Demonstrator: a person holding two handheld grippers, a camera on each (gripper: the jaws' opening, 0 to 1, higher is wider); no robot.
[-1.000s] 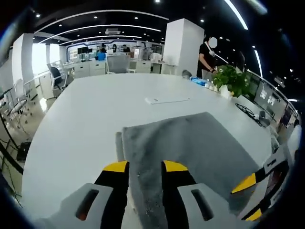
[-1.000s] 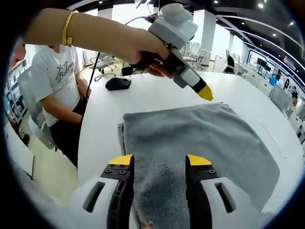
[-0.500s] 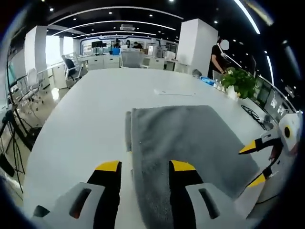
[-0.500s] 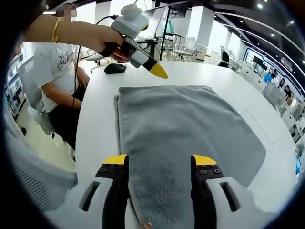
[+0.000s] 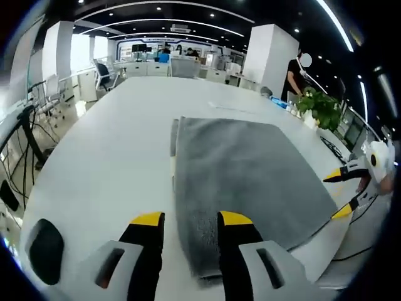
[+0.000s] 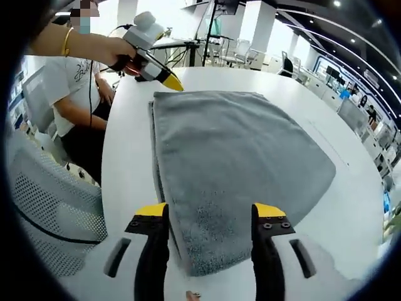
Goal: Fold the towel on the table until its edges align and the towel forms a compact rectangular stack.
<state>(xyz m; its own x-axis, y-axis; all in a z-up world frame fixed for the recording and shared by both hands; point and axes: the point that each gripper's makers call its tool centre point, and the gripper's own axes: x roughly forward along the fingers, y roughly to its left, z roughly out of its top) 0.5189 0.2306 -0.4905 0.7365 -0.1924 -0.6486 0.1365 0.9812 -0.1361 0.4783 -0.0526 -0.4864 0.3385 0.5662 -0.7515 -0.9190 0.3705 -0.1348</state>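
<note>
Left gripper view puts the grey towel [image 5: 244, 175] flat on the white table [image 5: 106, 157], already doubled, its long axis running straight away from my left gripper [image 5: 188, 221], whose jaws stand apart and empty over the near short edge. From my right gripper [image 6: 210, 213], jaws also spread with nothing between them, the opposite short end lies just ahead, lengthways too. Each hand is nearest its own end, so I judge the next fold goes end to end. A layered edge shows along the towel's left side there.
</note>
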